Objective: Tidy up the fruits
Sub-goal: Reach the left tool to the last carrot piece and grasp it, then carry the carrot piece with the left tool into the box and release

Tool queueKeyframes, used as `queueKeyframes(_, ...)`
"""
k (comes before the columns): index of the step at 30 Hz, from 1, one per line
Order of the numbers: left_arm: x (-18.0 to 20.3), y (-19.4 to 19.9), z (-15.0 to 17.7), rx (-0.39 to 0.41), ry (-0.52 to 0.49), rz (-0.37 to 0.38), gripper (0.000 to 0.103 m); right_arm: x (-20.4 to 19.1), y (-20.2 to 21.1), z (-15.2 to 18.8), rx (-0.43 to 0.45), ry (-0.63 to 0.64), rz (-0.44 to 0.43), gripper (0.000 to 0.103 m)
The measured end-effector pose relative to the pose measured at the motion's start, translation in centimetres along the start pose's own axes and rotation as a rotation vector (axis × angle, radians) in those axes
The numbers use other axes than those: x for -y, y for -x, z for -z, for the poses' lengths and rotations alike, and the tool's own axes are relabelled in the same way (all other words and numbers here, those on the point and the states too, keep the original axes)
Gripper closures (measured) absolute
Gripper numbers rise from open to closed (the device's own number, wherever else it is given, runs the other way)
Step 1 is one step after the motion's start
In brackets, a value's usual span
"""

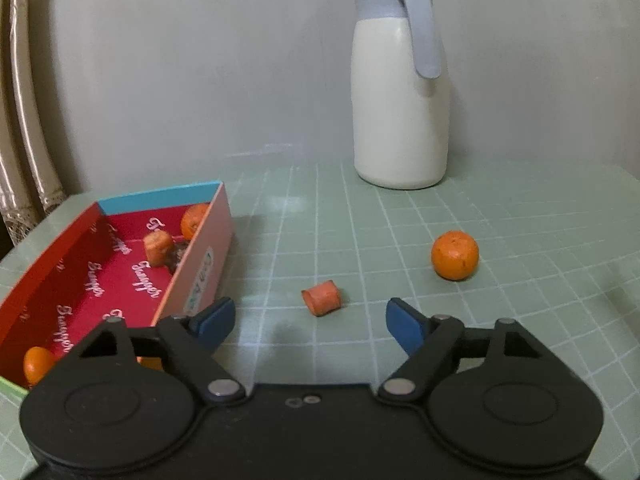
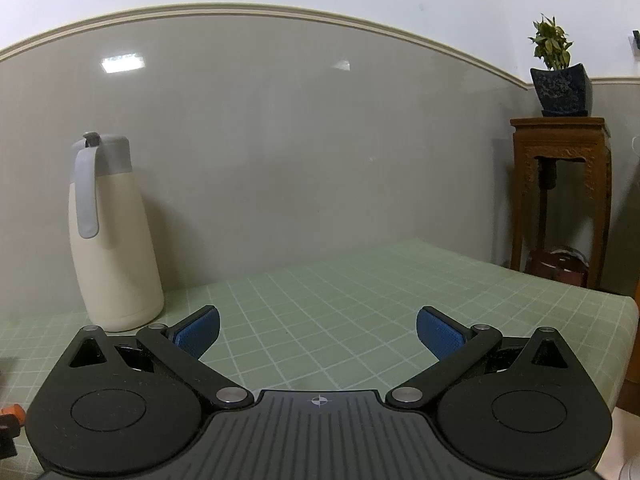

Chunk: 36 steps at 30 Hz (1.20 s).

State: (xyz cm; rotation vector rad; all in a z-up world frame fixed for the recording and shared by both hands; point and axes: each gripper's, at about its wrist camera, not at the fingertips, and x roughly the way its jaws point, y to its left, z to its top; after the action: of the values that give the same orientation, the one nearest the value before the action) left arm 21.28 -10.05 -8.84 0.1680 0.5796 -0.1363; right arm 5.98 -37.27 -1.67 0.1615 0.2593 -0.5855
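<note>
- Left wrist view: left gripper [image 1: 310, 322] fingers spread, nothing between the pads, hovering over the green gridded table [image 1: 500, 232].
- Loose fruit on the table, mid-surface: one short orange cylinder piece [image 1: 321, 299] lying on its side just ahead of the fingers, one round orange [image 1: 455, 255] further right.
- Red box [image 1: 100, 280] near the table's left edge holds three visible orange pieces; a dark item beside them is unclear.
- One cream thermos jug [image 1: 400, 120] upright at the back edge.
- Right wrist view: right gripper [image 2: 318, 334] fingers spread, empty, over bare table; same jug [image 2: 114, 240] at left.
</note>
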Motion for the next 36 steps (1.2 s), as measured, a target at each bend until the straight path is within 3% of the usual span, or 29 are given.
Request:
queueKeyframes(10,-0.3,-3.8,-0.9,-0.071,0.044,0.073,0.052,-0.2,-0.5,-0.1,-0.025,-0.007,-0.008,0.000)
queueKeyframes(13,-0.3,-4.7,-1.0,-0.089,0.059,0.093,0.070,-0.3,-0.6,-0.2,-0.034,-0.011,-0.015,0.000)
queueKeyframes(18,-0.3,-4.8,-1.0,-0.078,0.073,0.098,0.088,-0.5,-0.8,-0.1,-0.045,-0.010,-0.035,0.000)
queueKeyframes(29,-0.7,-2.9,-1.2,-0.043,0.075,0.102,0.089,-0.9,-0.7,-0.1,-0.043,-0.012,-0.048,0.000)
queueKeyframes(36,-2.8,0.7,-1.9,0.042,0.059,0.033,0.089,-2.0,-0.4,0.2,-0.043,0.004,-0.078,0.000)
